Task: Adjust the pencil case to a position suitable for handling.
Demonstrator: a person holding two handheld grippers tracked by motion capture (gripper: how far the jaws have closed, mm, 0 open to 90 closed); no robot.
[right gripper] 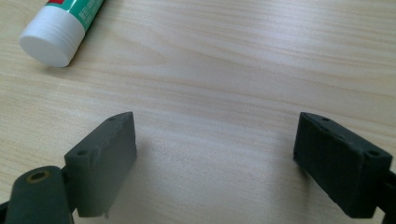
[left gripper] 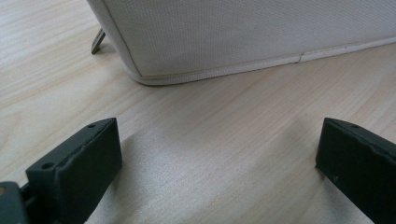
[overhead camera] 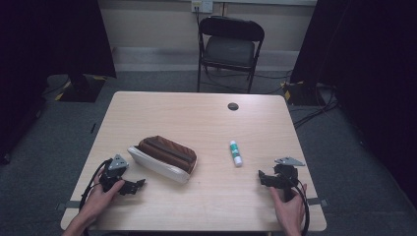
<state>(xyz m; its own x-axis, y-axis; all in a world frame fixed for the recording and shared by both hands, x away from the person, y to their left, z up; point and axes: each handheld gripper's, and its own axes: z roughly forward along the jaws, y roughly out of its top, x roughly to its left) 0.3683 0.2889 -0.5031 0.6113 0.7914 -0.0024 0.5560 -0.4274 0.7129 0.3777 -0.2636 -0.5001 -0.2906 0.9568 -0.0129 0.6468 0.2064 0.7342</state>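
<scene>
From above, a pencil case (overhead camera: 163,158) is lying a little left of the middle of the desk (overhead camera: 206,123), a long pouch with a white fabric shell and a brown ribbed panel facing up. A glue stick (overhead camera: 236,153) is lying to its right, well apart from it, white with a green band. The left claw (overhead camera: 135,186) is resting on the desk just beside the near left end of the case, held in the person's left hand (overhead camera: 101,194); the right claw (overhead camera: 264,178) is sitting near the right front edge in the right hand (overhead camera: 290,206), with the glue stick just beyond it. The pale wood-grain desk is carrying a small dark round disc (overhead camera: 233,106) near its far edge. Grey carpet is covering the floor, a black folding chair (overhead camera: 229,46) is standing behind the desk, and dark curtains are hanging at both sides.

In the left gripper view, the left claw (left gripper: 219,158) is standing spread wide over bare wood. The case's woven white side (left gripper: 243,32) with its piped seam is lying just ahead, not touched, and a metal zip pull (left gripper: 97,41) is sticking out at its corner.

In the right gripper view, the right claw (right gripper: 215,156) is likewise spread wide with nothing in it. The glue stick's white cap (right gripper: 51,37) is showing at the upper left; the lettering on its green and red label is too small to read.
</scene>
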